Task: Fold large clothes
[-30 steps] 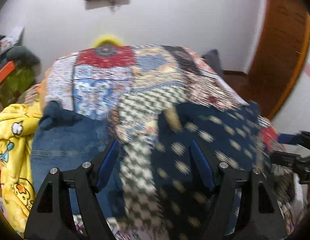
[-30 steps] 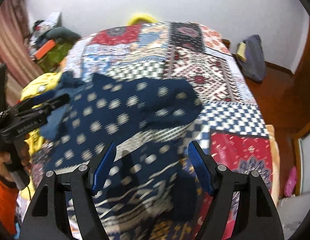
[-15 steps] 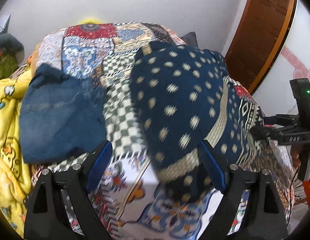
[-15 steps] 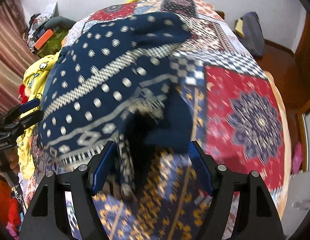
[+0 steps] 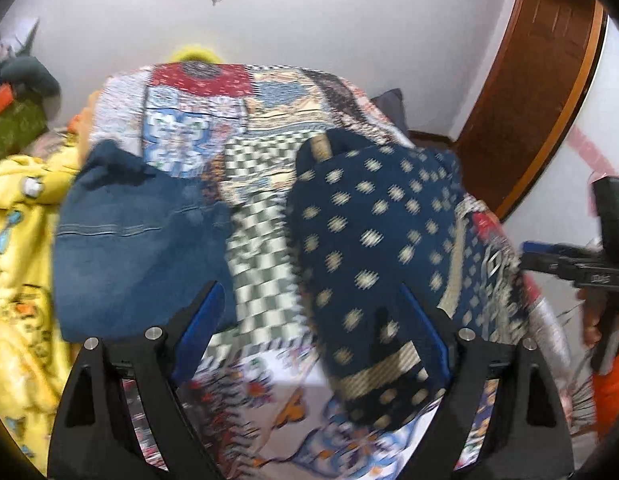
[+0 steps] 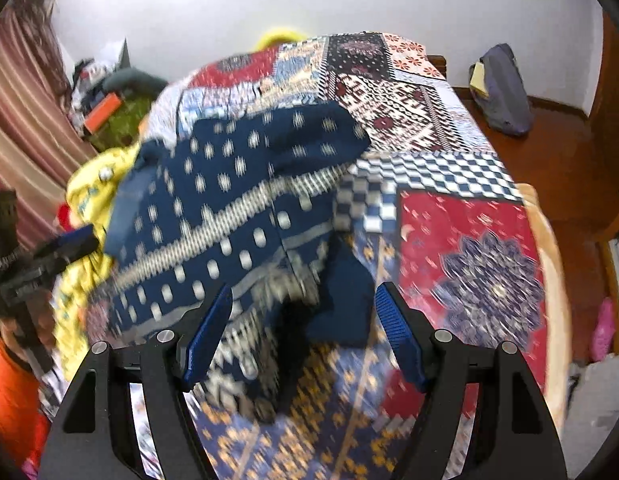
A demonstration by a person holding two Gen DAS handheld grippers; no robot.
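A large navy garment with cream dots and bands [image 5: 369, 232] lies spread on the patchwork bed cover [image 5: 261, 280], blurred by motion. My left gripper [image 5: 307, 292] hovers open over its near left edge, and cloth lies by the right finger without being pinched. In the right wrist view the same garment [image 6: 237, 200] stretches left across the bed cover [image 6: 469, 240]. A dark blue flap lies between the fingers of my right gripper [image 6: 304, 289], which is open and clear of the cloth. Each gripper shows in the other's view: the right gripper [image 5: 569, 264], the left gripper [image 6: 61, 248].
A folded denim piece [image 5: 137, 248] lies left of the navy garment, and a yellow cartoon blanket [image 5: 17, 240] is heaped beyond it. A grey backpack [image 6: 501, 92] sits on the floor at the right. A wooden door [image 5: 541, 80] stands behind. An orange sleeve [image 6: 9, 400] shows at the lower left.
The left jaws have widened. The navy garment billowed up close to both cameras and now lies lower, spread on the bed. Both views have shifted across the bed.
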